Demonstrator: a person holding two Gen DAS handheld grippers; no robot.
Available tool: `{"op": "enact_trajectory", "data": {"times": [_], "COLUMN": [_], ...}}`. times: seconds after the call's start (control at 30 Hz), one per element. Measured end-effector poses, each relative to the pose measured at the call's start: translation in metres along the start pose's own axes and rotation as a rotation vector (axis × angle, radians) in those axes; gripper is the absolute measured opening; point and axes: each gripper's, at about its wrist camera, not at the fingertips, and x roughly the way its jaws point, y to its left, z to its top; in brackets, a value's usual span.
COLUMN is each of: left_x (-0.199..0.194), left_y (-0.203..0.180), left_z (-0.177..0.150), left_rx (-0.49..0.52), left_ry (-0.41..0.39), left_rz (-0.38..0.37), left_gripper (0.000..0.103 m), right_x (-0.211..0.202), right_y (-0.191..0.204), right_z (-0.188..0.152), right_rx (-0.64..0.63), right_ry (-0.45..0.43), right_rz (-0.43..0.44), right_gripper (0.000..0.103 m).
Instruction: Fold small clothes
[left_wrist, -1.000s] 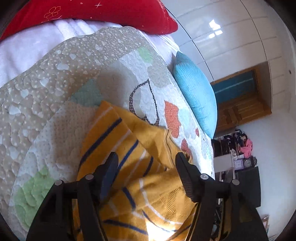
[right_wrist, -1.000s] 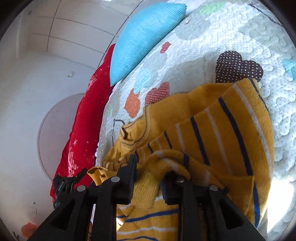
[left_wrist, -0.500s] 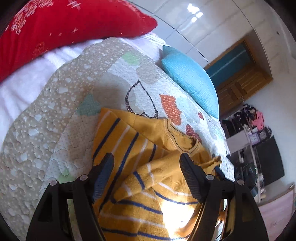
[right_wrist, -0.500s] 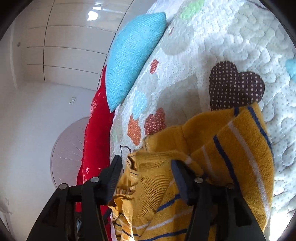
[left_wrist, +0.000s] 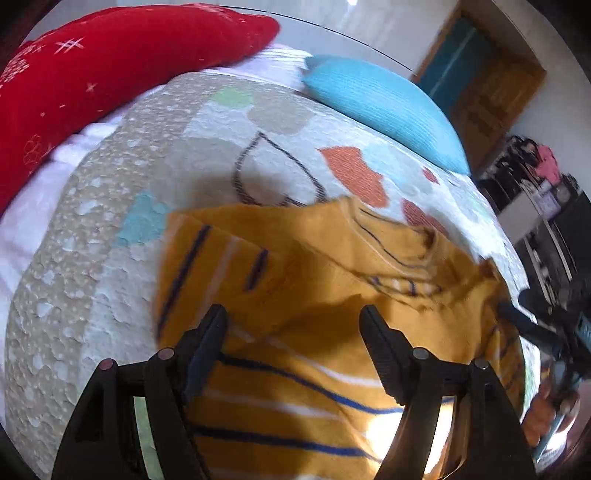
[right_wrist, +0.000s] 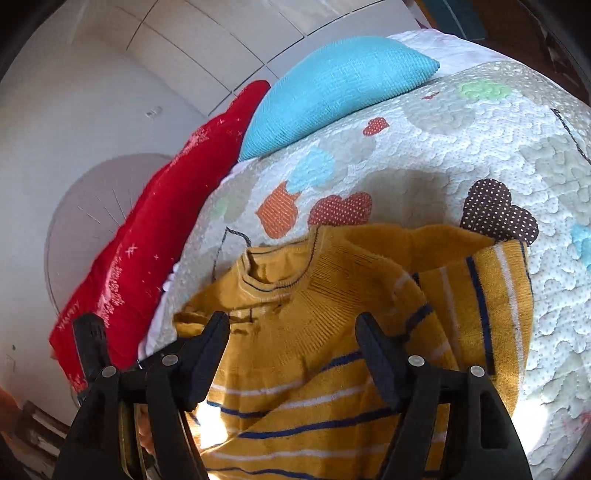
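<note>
Left wrist view shows the mustard-yellow knitted sweater with navy and white stripes (left_wrist: 295, 302) lying on the heart-patterned quilted bedspread (left_wrist: 92, 258), filling the lower centre of the frame. Its sleeves appear already folded in: one striped panel lies across the body at centre left, and in the right wrist view another sleeve (right_wrist: 491, 295) is turned back along the right side of the frame. Judging from that, the side folds are done and the bottom-to-collar fold, plus any smoothing, is left; blur in the left view makes the layers hard to read, so this is tentative.

The left gripper (left_wrist: 291, 321) hovers above the sweater's middle, fingers wide apart and gripping nothing. The right gripper (right_wrist: 291, 325) likewise has its fingers spread, poised over the chest just below the ribbed collar (right_wrist: 266, 273), holding no cloth. A red pillow (left_wrist: 110, 62) and a blue textured cushion (left_wrist: 380, 107) sit along the upper part of the frame.
</note>
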Motion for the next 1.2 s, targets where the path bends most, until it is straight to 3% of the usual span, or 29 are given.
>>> {"op": "enact_trajectory", "data": {"times": [0.03,0.13,0.27,0.4,0.5,0.57,0.7,0.9,0.93,1.0,1.03,1.1,1.2], "left_x": [0.004,0.018,0.019,0.015,-0.006,-0.034,-0.093,-0.146,-0.148,-0.148,-0.147,-0.151,-0.167], "left_y": [0.01,0.037,0.033,0.029,0.03,0.031,0.034,0.044,0.045,0.044,0.043,0.042,0.038], "left_z": [0.005,0.014,0.009,0.006,0.003,-0.006,-0.041,-0.116,-0.127,-0.146,-0.154,-0.168,-0.183], "left_rx": [-0.028,-0.104,-0.049,-0.044,-0.103,-0.128,-0.13,-0.158,-0.168,-0.185,-0.194,-0.215,-0.2], "left_ry": [-0.003,0.014,-0.023,-0.03,-0.016,-0.031,-0.056,-0.047,-0.041,-0.019,-0.009,-0.008,-0.058], "left_rz": [0.026,-0.004,0.003,0.012,0.028,-0.003,-0.014,-0.013,-0.014,-0.02,-0.025,-0.015,0.047], "left_gripper": [0.073,0.073,0.076,0.079,0.079,0.079,0.08,0.084,0.084,0.084,0.084,0.084,0.084], "right_x": [0.008,0.031,0.047,0.052,0.052,0.034,-0.032,-0.086,-0.088,-0.083,-0.079,-0.076,-0.09], "right_y": [-0.003,-0.022,-0.039,-0.024,-0.013,-0.001,0.011,-0.02,-0.026,-0.038,-0.042,-0.051,-0.062], "right_z": [0.003,0.013,0.017,0.013,0.018,0.021,0.006,-0.053,-0.064,-0.084,-0.093,-0.104,-0.109], "right_rx": [-0.002,0.006,0.018,-0.068,-0.088,-0.114,-0.115,-0.074,-0.059,-0.025,-0.017,-0.018,-0.004], "right_ry": [0.003,-0.013,-0.051,-0.055,0.003,-0.001,-0.115,-0.105,-0.093,-0.04,-0.006,0.008,-0.033], "right_rz": [-0.033,-0.129,-0.082,-0.13,-0.195,-0.221,-0.183,-0.264,-0.268,-0.248,-0.26,-0.363,-0.428], "right_gripper": [0.076,0.075,0.077,0.083,0.082,0.081,0.081,0.081,0.079,0.052,0.032,0.028,0.033]}}
